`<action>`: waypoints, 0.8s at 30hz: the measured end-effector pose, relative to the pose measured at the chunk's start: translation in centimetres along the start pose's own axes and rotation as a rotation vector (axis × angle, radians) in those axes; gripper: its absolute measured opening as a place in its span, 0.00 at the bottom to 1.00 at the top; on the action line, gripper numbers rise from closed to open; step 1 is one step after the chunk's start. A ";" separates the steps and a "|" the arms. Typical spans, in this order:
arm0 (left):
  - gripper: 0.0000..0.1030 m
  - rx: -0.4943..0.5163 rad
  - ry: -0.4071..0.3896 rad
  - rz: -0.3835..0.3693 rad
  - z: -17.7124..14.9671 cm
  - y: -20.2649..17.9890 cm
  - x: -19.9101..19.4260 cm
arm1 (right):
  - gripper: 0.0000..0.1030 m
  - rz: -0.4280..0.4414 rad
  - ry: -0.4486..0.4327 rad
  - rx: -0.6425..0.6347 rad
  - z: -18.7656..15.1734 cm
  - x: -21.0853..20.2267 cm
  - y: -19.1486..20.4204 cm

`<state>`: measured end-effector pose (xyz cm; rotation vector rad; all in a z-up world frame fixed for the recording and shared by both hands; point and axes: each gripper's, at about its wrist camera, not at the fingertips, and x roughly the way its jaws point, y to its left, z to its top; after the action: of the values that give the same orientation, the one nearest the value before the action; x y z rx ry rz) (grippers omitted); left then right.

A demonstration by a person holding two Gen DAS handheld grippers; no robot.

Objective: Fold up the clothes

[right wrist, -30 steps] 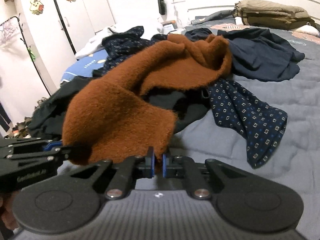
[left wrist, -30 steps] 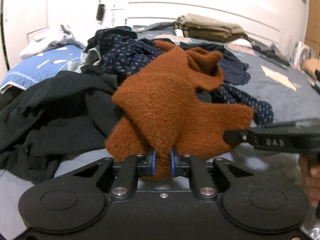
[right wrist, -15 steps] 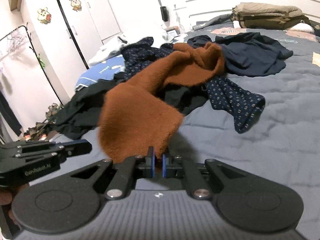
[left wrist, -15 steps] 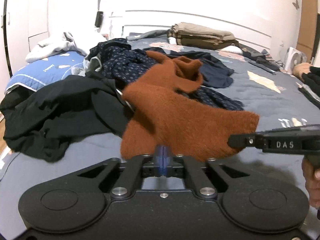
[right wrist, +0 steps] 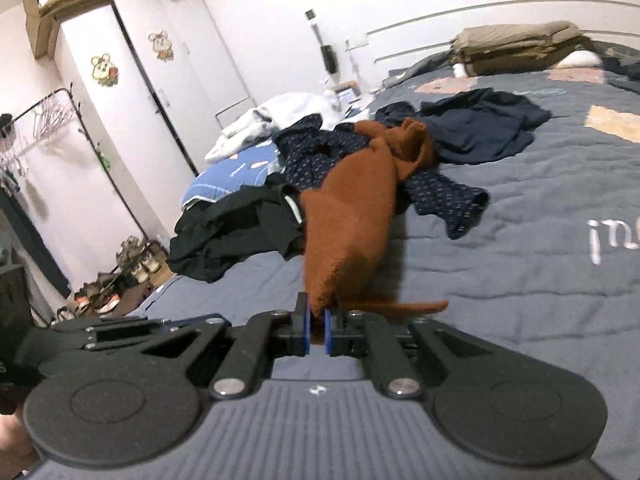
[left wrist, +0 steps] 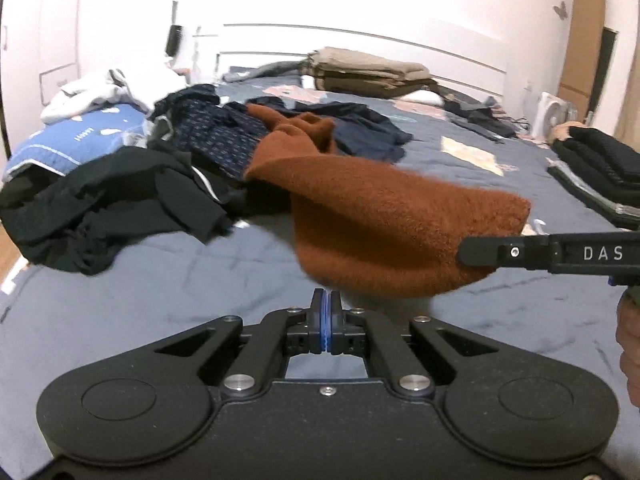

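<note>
Right gripper (right wrist: 316,330): its 2 blue pads are clamped on the near edge of the rust-brown fleece garment (right wrist: 352,216). The garment rises from the pads and trails back over the grey-blue quilted bedspread (right wrist: 520,272) to a pile of clothes, where its far end lies bunched on a navy patterned garment (right wrist: 444,196).

Left gripper (left wrist: 327,322): its pads are pressed together with nothing visible between them. The fleece garment (left wrist: 384,232) hangs just above and beyond the tips; the edge is blurred, so contact cannot be confirmed, but it appears free of this gripper. In this view the right gripper (left wrist: 472,252) enters from the right, its tip at the garment's lower corner, with part of a hand (left wrist: 630,344) behind it.

Surroundings: a crumpled black garment (left wrist: 100,208) lies to the left of the fleece, touching the pile. A dark navy garment (right wrist: 480,124) lies behind. A folded khaki stack (left wrist: 364,72) sits by the headboard. Folded dark items (left wrist: 596,168) lie at the right edge. A white wardrobe (right wrist: 132,120) stands beside the bed.
</note>
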<state>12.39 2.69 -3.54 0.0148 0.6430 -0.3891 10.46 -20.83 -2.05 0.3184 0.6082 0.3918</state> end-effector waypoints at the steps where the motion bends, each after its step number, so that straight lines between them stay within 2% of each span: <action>1: 0.01 -0.002 -0.004 -0.006 -0.3 -0.3 -0.4 | 0.06 -0.005 -0.008 0.012 -0.3 -0.6 -0.2; 6: 0.01 -0.019 -0.016 -0.047 -1.8 -2.4 -2.0 | 0.05 -0.019 -0.049 0.083 -1.8 -3.7 -1.5; 12: 0.01 -0.106 -0.051 -0.095 -2.9 -4.1 -4.1 | 0.05 -0.040 -0.080 0.133 -4.5 -6.8 -2.4; 18: 0.03 -0.073 -0.052 -0.125 -3.4 -6.3 -5.4 | 0.05 -0.050 -0.107 0.165 -6.0 -9.8 -2.8; 19: 0.07 -0.069 -0.052 -0.126 -3.6 -6.5 -5.5 | 0.05 -0.051 -0.113 0.171 -6.2 -10.3 -2.9; 21: 0.20 -0.065 -0.050 -0.128 -4.0 -6.9 -6.0 | 0.05 -0.058 -0.124 0.172 -6.5 -11.5 -2.7; 23: 0.49 -0.058 -0.056 -0.135 -4.4 -7.2 -6.5 | 0.05 -0.068 -0.131 0.171 -6.8 -12.6 -2.7; 24: 0.54 -0.060 -0.061 -0.140 -4.6 -7.3 -6.7 | 0.05 -0.071 -0.132 0.176 -6.9 -13.0 -2.7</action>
<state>2.18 -1.16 -2.52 -0.0994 0.5966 -0.5030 -2.81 -27.78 -2.14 0.4854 0.5238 0.2470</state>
